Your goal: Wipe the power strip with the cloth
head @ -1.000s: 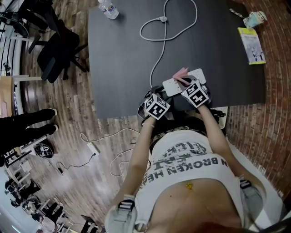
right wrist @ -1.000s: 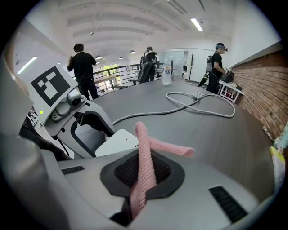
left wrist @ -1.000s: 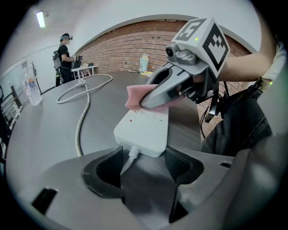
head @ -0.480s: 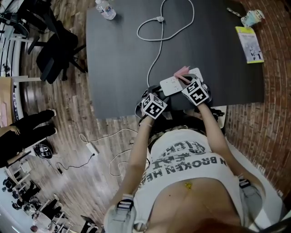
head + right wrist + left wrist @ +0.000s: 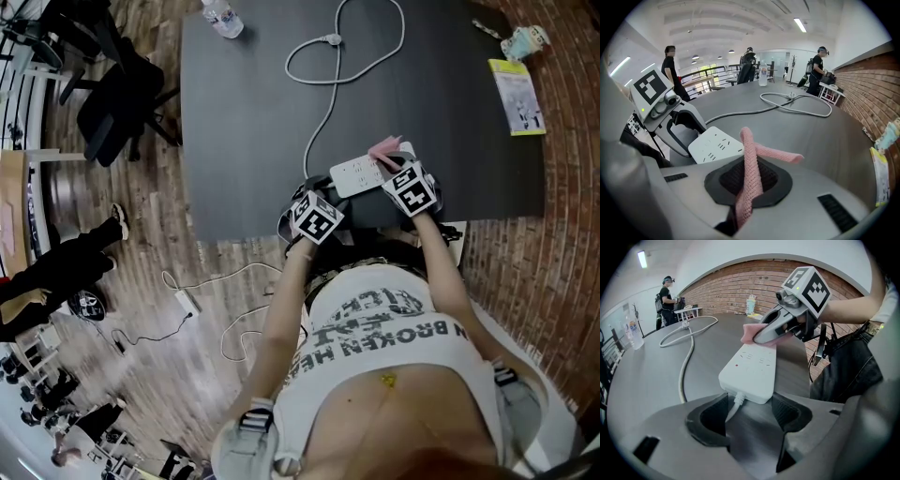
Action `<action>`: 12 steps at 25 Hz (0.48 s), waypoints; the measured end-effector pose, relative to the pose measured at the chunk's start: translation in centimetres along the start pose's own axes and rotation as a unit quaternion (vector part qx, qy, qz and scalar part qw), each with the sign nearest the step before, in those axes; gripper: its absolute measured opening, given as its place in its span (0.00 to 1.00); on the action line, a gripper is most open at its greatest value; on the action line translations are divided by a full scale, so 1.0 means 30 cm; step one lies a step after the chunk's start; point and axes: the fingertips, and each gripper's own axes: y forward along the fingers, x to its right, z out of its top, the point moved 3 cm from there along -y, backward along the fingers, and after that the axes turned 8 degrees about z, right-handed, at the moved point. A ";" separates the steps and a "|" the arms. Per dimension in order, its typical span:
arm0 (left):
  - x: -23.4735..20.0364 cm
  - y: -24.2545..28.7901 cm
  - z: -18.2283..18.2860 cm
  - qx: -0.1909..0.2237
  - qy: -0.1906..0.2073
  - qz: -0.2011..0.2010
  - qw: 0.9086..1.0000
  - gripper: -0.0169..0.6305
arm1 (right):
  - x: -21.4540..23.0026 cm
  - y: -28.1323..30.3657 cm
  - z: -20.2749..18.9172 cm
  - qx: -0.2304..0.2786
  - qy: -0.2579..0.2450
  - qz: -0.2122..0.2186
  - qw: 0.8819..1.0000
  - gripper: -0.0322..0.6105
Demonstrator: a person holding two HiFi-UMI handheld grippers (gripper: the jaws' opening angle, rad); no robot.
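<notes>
A white power strip [image 5: 360, 174] lies near the front edge of the dark table [image 5: 253, 122]; its cord runs back to a loop [image 5: 339, 45]. My left gripper [image 5: 750, 411] is open, its jaws standing on either side of the strip's cord end [image 5: 751, 370]. My right gripper [image 5: 388, 163] is shut on a pink cloth [image 5: 749, 164] and holds it over the strip's far end [image 5: 751, 332]. In the right gripper view the strip [image 5: 715, 145] shows just left of the cloth, with the left gripper [image 5: 670, 117] behind it.
A water bottle [image 5: 223, 17] stands at the table's far left corner. A yellow-green leaflet [image 5: 517, 94] and a small cup [image 5: 525, 37] sit at the far right. An office chair [image 5: 114, 94] and a person [image 5: 56, 272] are on the floor to the left.
The right gripper has slid the pink cloth a little to the right along the strip. The left gripper has stayed at the cord end. The person on the floor has walked.
</notes>
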 end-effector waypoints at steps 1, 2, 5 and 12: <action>0.000 0.001 0.001 0.000 0.000 0.000 1.000 0.45 | 0.005 -0.002 -0.002 0.001 0.002 0.000 1.000 0.08; -0.001 0.001 0.001 0.000 0.000 0.000 1.000 0.45 | 0.008 -0.003 -0.003 0.003 0.003 0.000 1.000 0.08; -0.003 0.002 0.001 -0.001 0.000 0.001 1.000 0.45 | 0.009 -0.003 -0.002 0.004 -0.001 0.002 1.000 0.08; -0.003 0.002 -0.001 -0.005 -0.001 0.002 1.000 0.45 | 0.044 -0.018 -0.019 0.004 0.006 -0.006 1.000 0.08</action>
